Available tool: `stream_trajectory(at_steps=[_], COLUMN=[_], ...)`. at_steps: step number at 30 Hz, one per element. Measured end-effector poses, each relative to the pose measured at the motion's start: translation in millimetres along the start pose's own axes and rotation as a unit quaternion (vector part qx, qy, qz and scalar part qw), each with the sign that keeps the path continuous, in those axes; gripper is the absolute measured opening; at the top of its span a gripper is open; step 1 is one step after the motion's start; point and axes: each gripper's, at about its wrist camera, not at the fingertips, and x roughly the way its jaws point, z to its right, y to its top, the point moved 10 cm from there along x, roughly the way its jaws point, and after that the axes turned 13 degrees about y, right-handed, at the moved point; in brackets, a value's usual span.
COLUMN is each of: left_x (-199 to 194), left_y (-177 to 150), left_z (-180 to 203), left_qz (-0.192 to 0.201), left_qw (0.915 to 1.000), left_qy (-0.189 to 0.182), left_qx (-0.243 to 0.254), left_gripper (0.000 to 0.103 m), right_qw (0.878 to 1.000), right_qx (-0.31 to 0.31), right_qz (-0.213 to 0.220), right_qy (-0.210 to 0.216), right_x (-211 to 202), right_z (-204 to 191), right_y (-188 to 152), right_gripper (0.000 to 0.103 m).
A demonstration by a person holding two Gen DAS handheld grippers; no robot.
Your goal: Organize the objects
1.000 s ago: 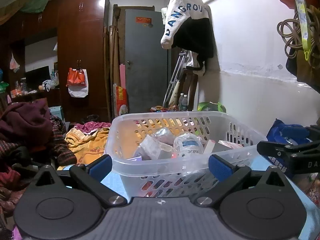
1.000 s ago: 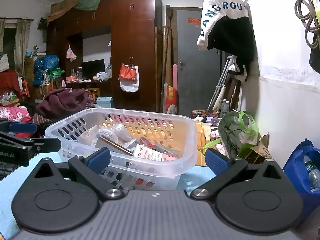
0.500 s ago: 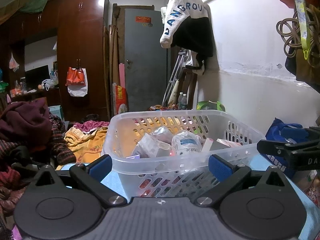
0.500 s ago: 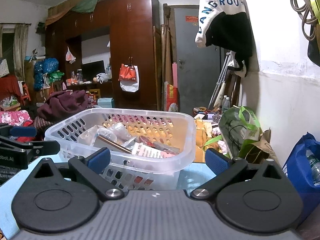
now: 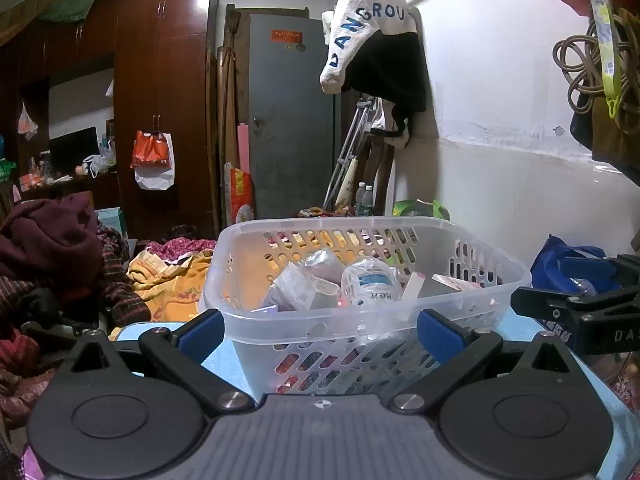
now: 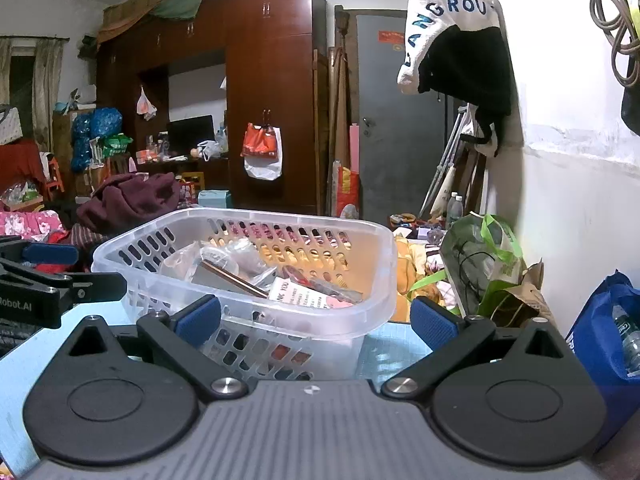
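Note:
A clear plastic basket (image 5: 360,320) with slotted walls stands on a light blue table (image 5: 224,364). It holds a small clear bottle with a blue label (image 5: 372,280), plastic packets (image 5: 296,288) and a card (image 6: 296,292). My left gripper (image 5: 320,332) is open and empty, its blue pads either side of the basket's near wall. My right gripper (image 6: 316,316) is open and empty, just short of the basket (image 6: 256,312). Each gripper shows in the other's view, the right one (image 5: 580,312) at the right edge and the left one (image 6: 52,284) at the left edge.
A heap of clothes (image 5: 52,256) and a yellow cloth (image 5: 168,280) lie left of the table. A blue bag (image 6: 608,344) and a green plastic bag (image 6: 484,264) sit by the white wall on the right. A wardrobe (image 5: 160,100) and a grey door (image 5: 292,116) stand behind.
Both views have shifted slightly; the basket sits a little lower and nearer in the left wrist view. Both grippers stay open and empty.

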Motion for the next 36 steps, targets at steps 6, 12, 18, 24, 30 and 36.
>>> stream_trajectory(at_steps=[6,12,18,24,30,36], left_x=[-0.3,0.0,-0.2,0.1,-0.3,-0.1], left_y=[-0.5,-0.1,-0.4,-1.2,-2.3,-2.0], left_z=[0.3,0.5,0.8,1.2,1.7,2.1], left_qz=[0.000,0.000,0.000,-0.001,-0.001,-0.002], left_qw=[1.0000,1.0000,1.0000,1.0000,1.0000,1.0000], left_qy=[0.000,0.001,0.000,-0.001,-0.002,-0.002], left_qx=[0.000,0.001,0.000,0.001,0.000,0.000], left_gripper=[0.103,0.103,0.103,0.103,0.103,0.103], right_qw=[1.000,1.000,1.000,1.000,1.000,1.000], right_qx=[-0.006,-0.006,-0.001,-0.001,-0.001,0.000], right_qz=[-0.001,0.001,0.002,0.002,0.002,0.002], right_qy=[0.001,-0.001,-0.003,-0.002,-0.003,-0.003], right_x=[0.8,0.3,-0.4,-0.5,-0.6,-0.8], right_z=[-1.2,-1.0,1.8,1.8,1.8,2.1], right_y=[-0.8,-0.5,-1.1,-1.1,-1.3,-1.8], right_gripper=[0.103,0.103,0.103,0.103,0.103,0.103])
